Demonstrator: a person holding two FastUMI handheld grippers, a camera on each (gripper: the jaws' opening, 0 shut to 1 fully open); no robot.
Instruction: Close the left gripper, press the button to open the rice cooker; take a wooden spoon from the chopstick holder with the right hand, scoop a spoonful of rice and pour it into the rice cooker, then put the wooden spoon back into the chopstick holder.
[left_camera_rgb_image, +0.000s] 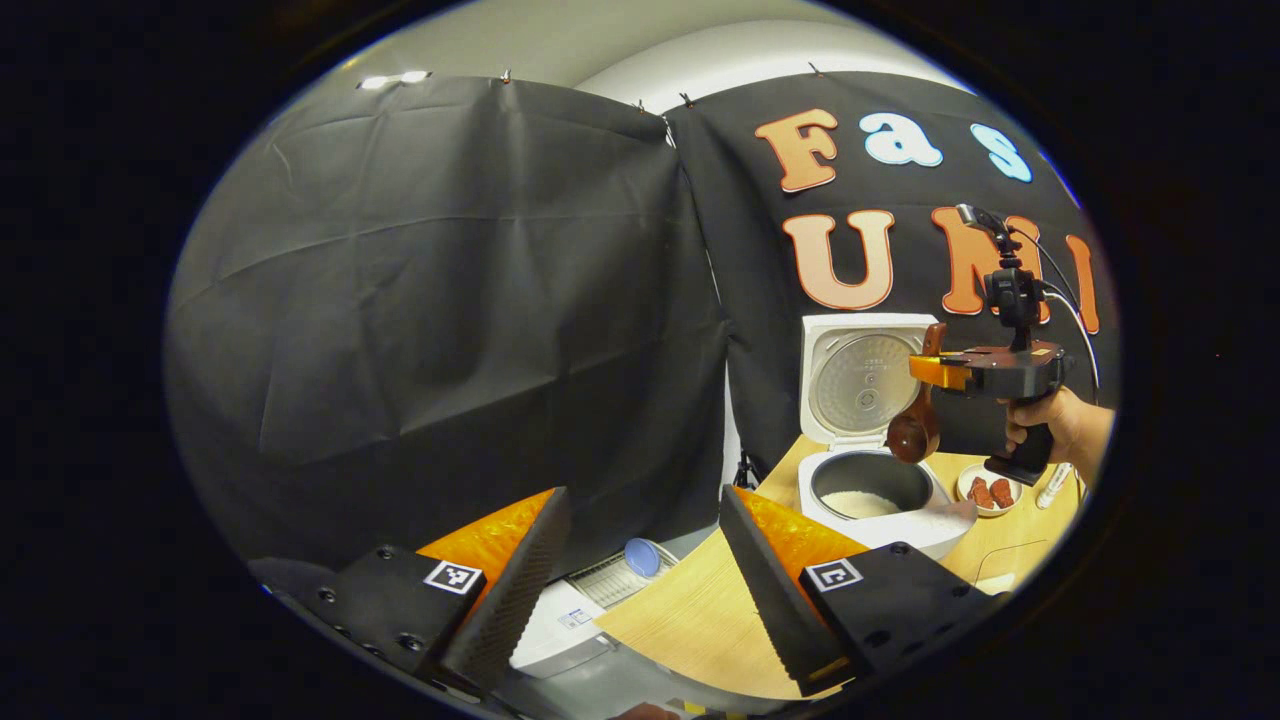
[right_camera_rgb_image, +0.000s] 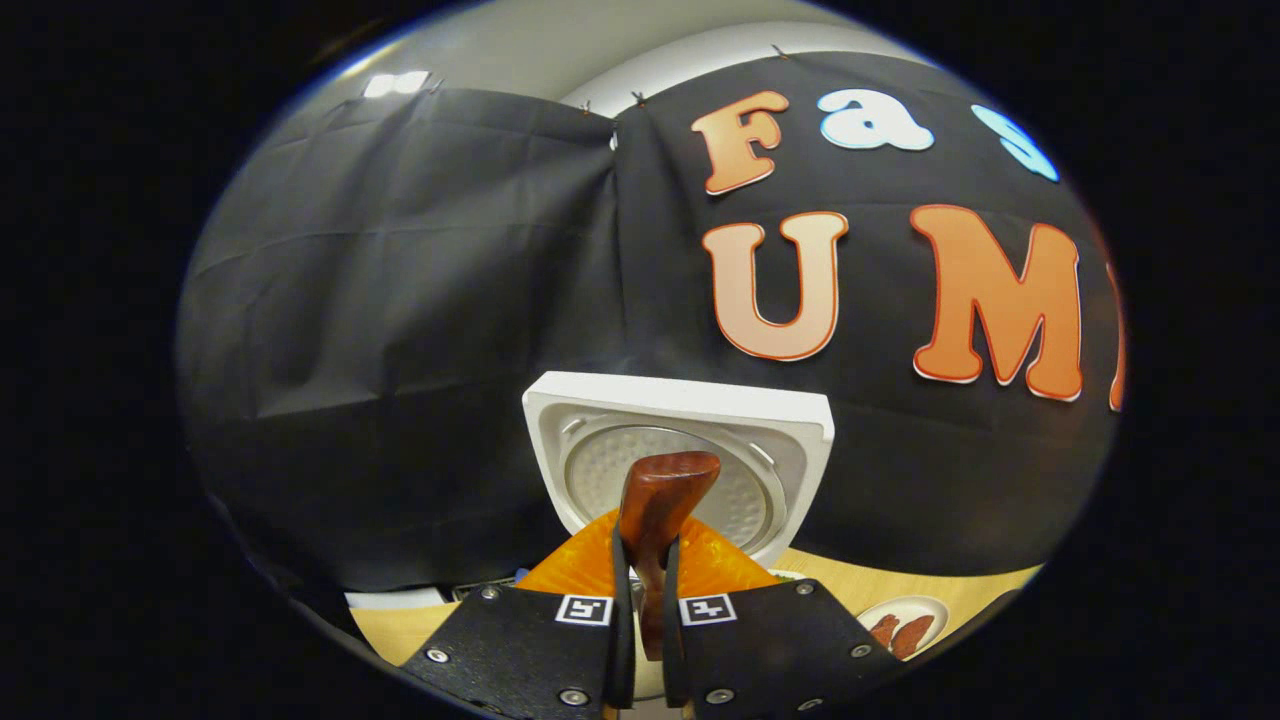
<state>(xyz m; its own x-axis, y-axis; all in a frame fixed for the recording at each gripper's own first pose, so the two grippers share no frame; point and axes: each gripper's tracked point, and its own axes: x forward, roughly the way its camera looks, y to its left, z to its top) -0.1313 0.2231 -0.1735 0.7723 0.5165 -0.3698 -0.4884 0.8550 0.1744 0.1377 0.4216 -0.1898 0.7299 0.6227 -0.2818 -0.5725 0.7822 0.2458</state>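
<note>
No legible text on any object. Square black-and-white fiducial markers (left_camera_rgb_image: 453, 576) sit on the black finger mounts in both gripper views; they are patterns, not readable characters. Print on the round metal inner lid (left_camera_rgb_image: 862, 381) of the white rice cooker is too small to read.

We see our right gripper (right_camera_rgb_image: 645, 610) clamped on the wooden spoon (right_camera_rgb_image: 660, 500), its handle upright before the rice cooker's raised lid (right_camera_rgb_image: 800, 440); a small dish (right_camera_rgb_image: 905, 620) sits near the table's (right_camera_rgb_image: 400, 625) right edge.
</note>
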